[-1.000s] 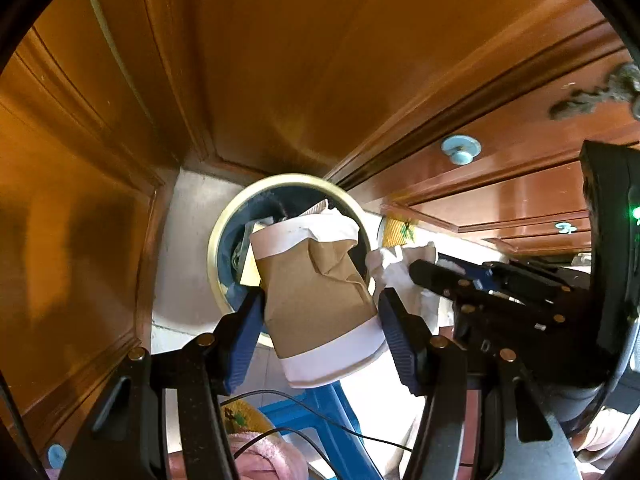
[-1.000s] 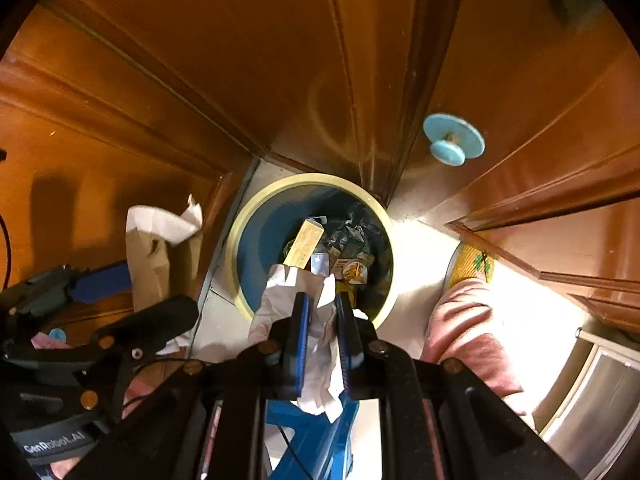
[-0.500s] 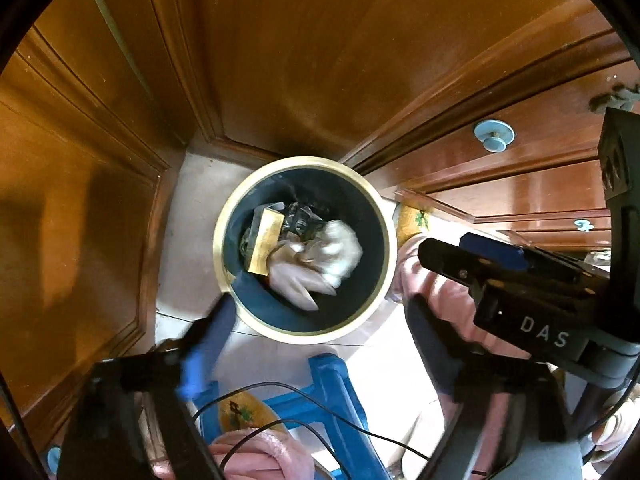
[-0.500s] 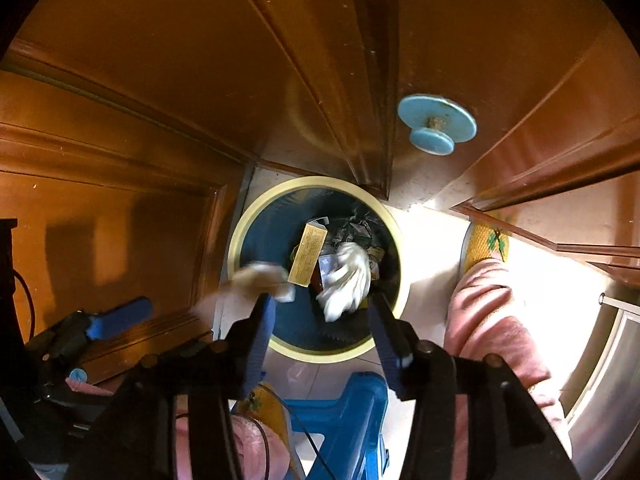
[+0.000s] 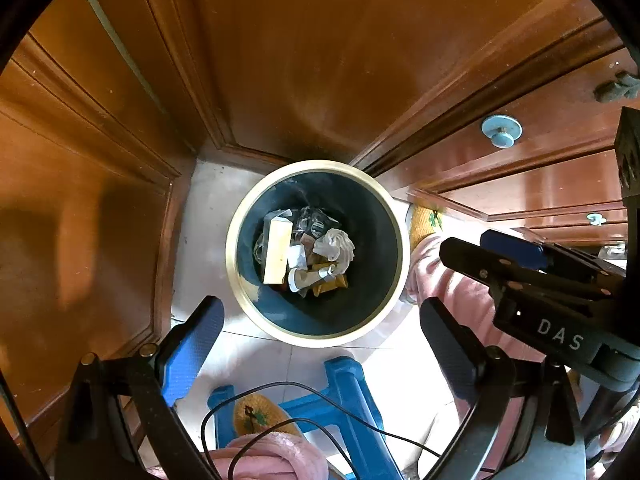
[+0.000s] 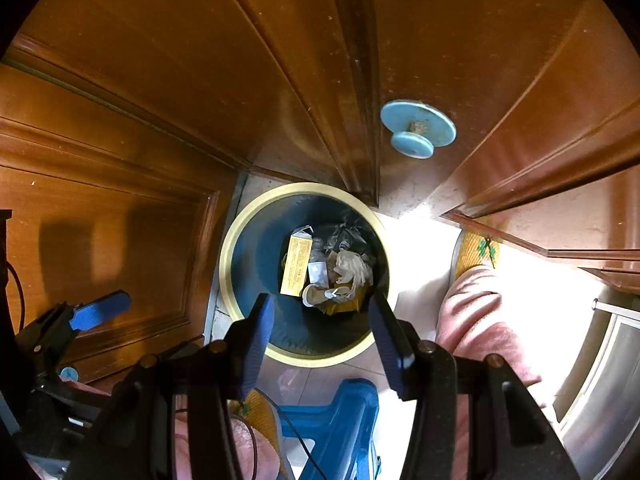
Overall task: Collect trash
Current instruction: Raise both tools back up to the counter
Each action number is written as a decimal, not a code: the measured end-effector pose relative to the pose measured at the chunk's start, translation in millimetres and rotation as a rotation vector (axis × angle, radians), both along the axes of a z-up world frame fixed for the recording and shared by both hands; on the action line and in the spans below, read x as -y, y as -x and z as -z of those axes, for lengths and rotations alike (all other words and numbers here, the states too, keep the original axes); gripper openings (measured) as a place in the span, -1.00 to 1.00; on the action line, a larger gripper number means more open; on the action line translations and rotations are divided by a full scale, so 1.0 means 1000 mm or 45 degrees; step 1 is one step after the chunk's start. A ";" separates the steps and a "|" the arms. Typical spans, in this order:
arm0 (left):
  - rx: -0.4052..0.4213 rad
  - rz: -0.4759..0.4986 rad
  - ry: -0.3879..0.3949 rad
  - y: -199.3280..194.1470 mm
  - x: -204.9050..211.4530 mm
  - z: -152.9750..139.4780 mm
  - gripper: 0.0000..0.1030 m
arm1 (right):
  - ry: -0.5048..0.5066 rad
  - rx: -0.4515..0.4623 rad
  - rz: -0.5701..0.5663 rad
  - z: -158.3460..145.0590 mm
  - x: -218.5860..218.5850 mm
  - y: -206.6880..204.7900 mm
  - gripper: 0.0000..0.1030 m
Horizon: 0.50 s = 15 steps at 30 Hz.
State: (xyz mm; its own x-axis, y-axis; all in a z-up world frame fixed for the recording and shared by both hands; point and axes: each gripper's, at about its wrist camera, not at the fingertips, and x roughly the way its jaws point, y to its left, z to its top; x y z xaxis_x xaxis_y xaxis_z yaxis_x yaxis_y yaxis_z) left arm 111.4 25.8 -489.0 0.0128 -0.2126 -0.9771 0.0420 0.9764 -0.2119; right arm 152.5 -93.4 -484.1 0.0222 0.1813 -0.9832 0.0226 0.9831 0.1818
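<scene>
Hanging almost straight down over the round dark-blue waste bin with a cream rim (image 5: 236, 280), both grippers are empty. The left gripper (image 5: 320, 338) has just been opening and its blue-padded jaws now stand very wide, nothing between them. The right gripper (image 6: 322, 334) has also just been opening; its jaws stand about half apart, likewise bare.

Lying at the bottom of the bin, directly below and slightly ahead of both sets of fingers, is the trash: a crumpled brown-and-white paper cup (image 5: 308, 278) on its side, its long axis running roughly across the view, and a wad of white tissue (image 5: 336, 246) just beside it, next to a flat yellow carton (image 5: 278, 256) and dark plastic wrappers (image 5: 316, 222).

Judging from this, the drop into the bin is done, and nothing loose shows on the pale tiled floor (image 5: 200, 216) around it. Whatever comes next turns on the bin sitting in the corner of the brown wooden cabinet panels (image 5: 300, 60), with the blue plastic stool (image 5: 352, 400) near its front. Neither gripper is clearly nearer; they hang side by side, the right one's blue fingers showing at the right edge of the left wrist view.
</scene>
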 end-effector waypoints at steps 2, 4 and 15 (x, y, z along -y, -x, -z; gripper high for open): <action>0.002 0.000 -0.008 0.000 0.000 -0.001 0.89 | 0.014 0.008 -0.006 -0.001 -0.001 0.000 -0.03; 0.007 0.001 -0.017 0.000 0.001 -0.003 0.89 | 0.025 0.018 -0.010 -0.004 -0.002 0.001 -0.03; 0.063 -0.005 -0.029 0.002 -0.003 -0.023 0.89 | 0.018 0.021 -0.002 -0.027 0.000 0.003 -0.03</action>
State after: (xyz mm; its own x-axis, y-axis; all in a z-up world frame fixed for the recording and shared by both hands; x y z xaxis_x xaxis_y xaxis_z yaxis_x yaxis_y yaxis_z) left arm 109.3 28.9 -465.8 0.0617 -0.1898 -0.9799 0.0483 0.9812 -0.1870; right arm 149.5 -93.8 -456.8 0.0382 0.1674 -0.9852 0.0182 0.9856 0.1681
